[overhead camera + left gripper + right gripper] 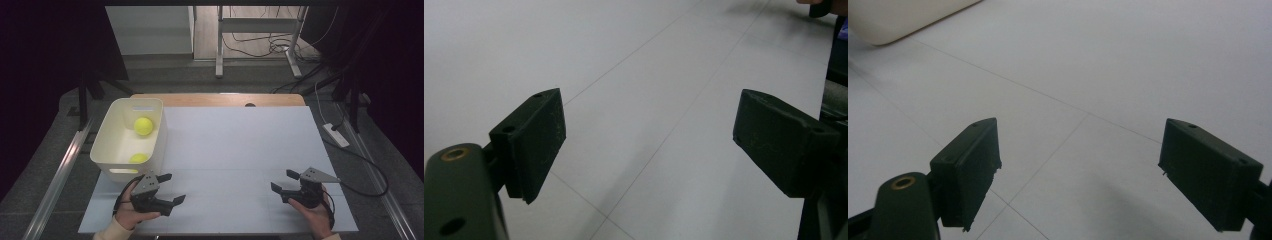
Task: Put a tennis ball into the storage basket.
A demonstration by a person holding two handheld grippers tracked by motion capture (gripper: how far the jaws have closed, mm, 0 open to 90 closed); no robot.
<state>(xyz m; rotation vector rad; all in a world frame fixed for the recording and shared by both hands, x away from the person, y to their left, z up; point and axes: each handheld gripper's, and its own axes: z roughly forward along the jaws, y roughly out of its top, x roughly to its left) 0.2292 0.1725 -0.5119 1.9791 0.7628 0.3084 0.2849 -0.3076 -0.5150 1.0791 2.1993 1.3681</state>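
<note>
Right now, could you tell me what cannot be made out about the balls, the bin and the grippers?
- Nearer yellow ball, high view: lower part hidden by the white bin's front wall.
- Bin, right gripper view: cut off by the top edge, contents unseen.
- Right gripper, high view: body partly covered by the hand.
- Left gripper, high view: finger pads too small.

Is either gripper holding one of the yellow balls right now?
No, both yellow balls lie in the white bin, while the left gripper and right gripper stand open and empty.
</note>
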